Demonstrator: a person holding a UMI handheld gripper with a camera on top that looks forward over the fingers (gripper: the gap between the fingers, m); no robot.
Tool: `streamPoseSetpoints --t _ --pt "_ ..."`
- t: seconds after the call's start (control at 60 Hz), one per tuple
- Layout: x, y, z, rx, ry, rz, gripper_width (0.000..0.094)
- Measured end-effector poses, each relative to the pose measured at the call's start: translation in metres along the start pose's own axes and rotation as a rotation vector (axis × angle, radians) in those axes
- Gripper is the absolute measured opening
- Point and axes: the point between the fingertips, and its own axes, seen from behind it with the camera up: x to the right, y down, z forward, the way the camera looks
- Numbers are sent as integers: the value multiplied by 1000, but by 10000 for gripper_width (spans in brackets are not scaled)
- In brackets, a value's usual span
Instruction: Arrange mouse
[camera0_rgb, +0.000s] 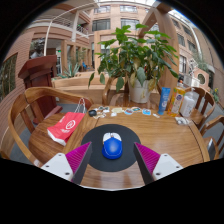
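A blue and white mouse (112, 146) lies on a round dark mouse mat (95, 148) on the wooden table (170, 140). My gripper (112, 158) is open above the table's near part. The mouse sits between the two pink pads (78, 157), a little ahead of their tips, with a clear gap at each side. Neither finger touches it.
A red packet (65, 126) lies to the left of the mat. Beyond the mat stand a potted plant (138, 60), a blue bottle (165, 99), a yellow carton (177, 99) and small items. Wooden chairs (35, 100) flank the table.
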Motion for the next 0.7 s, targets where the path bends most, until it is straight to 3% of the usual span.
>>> streamPoseSetpoints --t 0.35,0.7 --pt "-6 3 -146 65 46 -1 849" --pt "-16 21 -197 71 39 -7 852"
